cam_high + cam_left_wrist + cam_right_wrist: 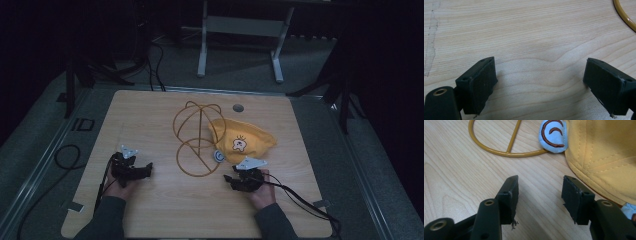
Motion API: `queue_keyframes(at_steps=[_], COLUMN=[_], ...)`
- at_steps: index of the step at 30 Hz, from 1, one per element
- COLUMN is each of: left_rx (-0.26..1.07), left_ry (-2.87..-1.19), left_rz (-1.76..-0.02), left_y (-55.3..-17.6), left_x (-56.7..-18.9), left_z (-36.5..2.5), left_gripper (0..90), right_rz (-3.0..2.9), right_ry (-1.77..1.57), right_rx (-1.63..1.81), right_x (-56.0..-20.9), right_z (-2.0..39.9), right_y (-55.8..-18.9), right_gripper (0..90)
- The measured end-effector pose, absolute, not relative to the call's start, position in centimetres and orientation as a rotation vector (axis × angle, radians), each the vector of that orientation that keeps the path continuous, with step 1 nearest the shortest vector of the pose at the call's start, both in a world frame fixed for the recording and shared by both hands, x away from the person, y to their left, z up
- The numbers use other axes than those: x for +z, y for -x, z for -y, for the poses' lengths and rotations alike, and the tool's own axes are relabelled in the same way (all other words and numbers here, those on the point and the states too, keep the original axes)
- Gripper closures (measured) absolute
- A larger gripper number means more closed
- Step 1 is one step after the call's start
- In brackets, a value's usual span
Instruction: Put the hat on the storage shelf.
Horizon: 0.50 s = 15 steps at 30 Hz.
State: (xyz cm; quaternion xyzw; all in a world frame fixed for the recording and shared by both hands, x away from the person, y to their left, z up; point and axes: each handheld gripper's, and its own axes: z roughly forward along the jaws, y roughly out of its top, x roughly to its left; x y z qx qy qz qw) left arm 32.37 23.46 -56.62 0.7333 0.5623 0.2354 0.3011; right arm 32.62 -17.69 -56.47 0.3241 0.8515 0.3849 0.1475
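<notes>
The left gripper rested near the tabletop's left edge, jaws apart and empty. The wire stand stood at the centre. The yellow cap lay beside it toward the right edge, its far side hidden. The right gripper, jaws wide apart and empty, pointed at it, probably to grasp it.

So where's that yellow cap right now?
The yellow cap lies on the table, right of centre in the high view, touching the gold wire stand and just beyond the right gripper.
</notes>
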Motion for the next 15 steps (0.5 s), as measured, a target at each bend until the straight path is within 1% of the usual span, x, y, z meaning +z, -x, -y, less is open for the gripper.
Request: queue_keyframes(at_steps=[4, 15], left_rx=[0.625, 0.625], left_ry=[-1.945, -1.946], left_rz=[-1.492, -1.491], left_y=[-32.37, -32.37], left_x=[-56.62, -56.61], left_z=[-23.46, -23.46], left_gripper=[11.5, 11.5], right_rz=[-2.456, -2.462], right_ry=[-0.923, -0.918], right_rx=[1.109, 1.110], right_x=[-56.47, -56.47], right_z=[17.67, 17.63], right_y=[-32.63, -32.62], right_gripper=[45.1, 43.8])
